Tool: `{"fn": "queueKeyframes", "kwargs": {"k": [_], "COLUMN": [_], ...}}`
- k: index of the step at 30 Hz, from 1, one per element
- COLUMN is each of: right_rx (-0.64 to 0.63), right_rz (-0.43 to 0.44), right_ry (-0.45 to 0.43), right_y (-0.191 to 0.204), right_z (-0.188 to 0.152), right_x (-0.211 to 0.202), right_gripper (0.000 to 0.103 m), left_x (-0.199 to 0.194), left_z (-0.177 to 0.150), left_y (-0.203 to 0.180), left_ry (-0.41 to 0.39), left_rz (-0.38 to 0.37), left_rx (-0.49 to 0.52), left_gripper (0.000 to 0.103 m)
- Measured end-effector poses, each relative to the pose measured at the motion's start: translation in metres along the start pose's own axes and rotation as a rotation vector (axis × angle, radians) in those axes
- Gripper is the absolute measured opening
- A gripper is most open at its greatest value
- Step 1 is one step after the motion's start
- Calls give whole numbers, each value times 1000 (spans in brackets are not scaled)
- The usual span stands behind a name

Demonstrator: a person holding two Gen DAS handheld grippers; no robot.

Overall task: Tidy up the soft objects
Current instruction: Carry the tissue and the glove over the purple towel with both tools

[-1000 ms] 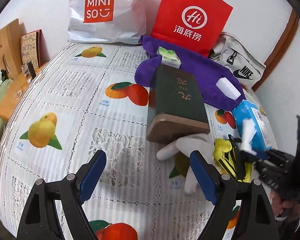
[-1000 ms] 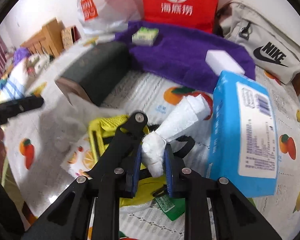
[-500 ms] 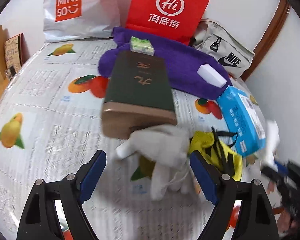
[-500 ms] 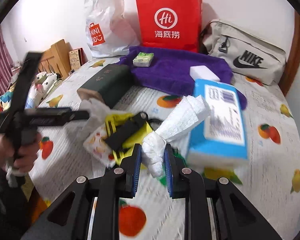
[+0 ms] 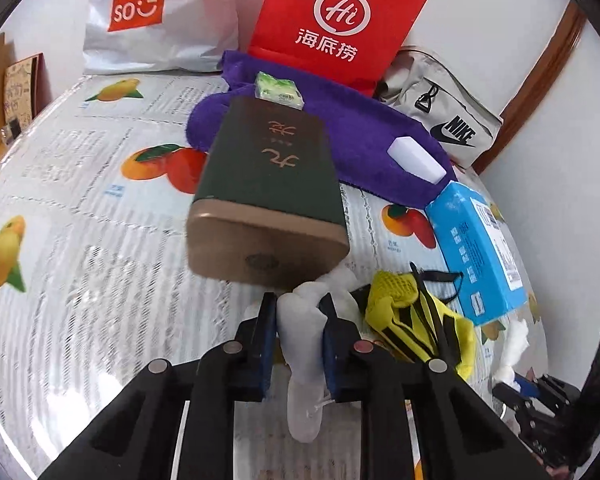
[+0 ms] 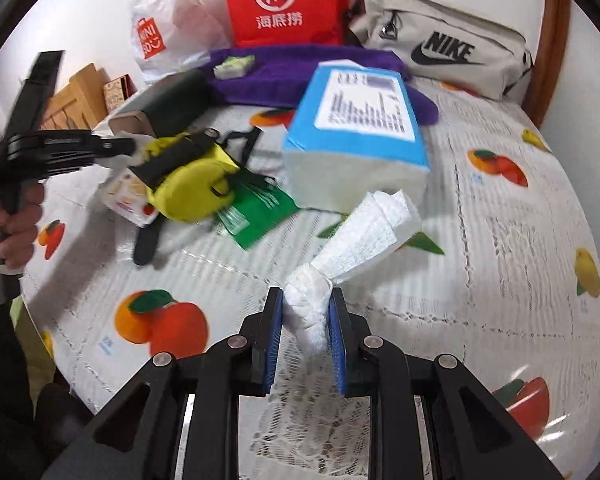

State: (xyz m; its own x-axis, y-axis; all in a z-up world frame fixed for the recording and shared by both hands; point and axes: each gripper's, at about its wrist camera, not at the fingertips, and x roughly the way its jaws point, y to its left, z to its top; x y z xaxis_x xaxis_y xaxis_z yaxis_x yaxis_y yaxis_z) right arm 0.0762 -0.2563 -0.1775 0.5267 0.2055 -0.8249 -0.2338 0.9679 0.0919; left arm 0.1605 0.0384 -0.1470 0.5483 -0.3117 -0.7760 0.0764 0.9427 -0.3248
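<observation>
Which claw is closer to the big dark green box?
Left. The left claw, pinching a white glove, sits right at the dark green box. The right claw, holding a tissue wad, is farther off, beyond the yellow pouch.

the white plastic bag (image 5: 160, 16) at the table's far edge reads "miniso" in white on an orange-red panel with a smile mark. beside it, the red paper bag (image 5: 336, 20) shows a white ring with "hi" and the characters "海底捞". the grey pouch (image 6: 440, 46) at the far right corner carries "nike" and a swoosh in black. the dark green box (image 5: 268, 168) bears gold characters too stylised to read. the blue pack (image 6: 360, 132) has a white label, its print blurred.
</observation>
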Motion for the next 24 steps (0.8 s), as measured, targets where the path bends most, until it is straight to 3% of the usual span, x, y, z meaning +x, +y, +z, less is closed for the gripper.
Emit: {"fn": "queueKeyframes", "kwargs": {"k": [13,24], "right_rx": [49,29], "right_rz": [15,17], "right_ry": [-16,-56], "right_y": [-3,1], "right_z": [-1,7], "right_x": [0,-21], "right_gripper": [22,22], "left_x": [-64,-95], "left_z": [1,7], "left_y": [-4,-5], "left_ry": [-120,-175], "left_rz": [-13,-6], "left_rx": [2,-7], "left_gripper": [16,16]}}
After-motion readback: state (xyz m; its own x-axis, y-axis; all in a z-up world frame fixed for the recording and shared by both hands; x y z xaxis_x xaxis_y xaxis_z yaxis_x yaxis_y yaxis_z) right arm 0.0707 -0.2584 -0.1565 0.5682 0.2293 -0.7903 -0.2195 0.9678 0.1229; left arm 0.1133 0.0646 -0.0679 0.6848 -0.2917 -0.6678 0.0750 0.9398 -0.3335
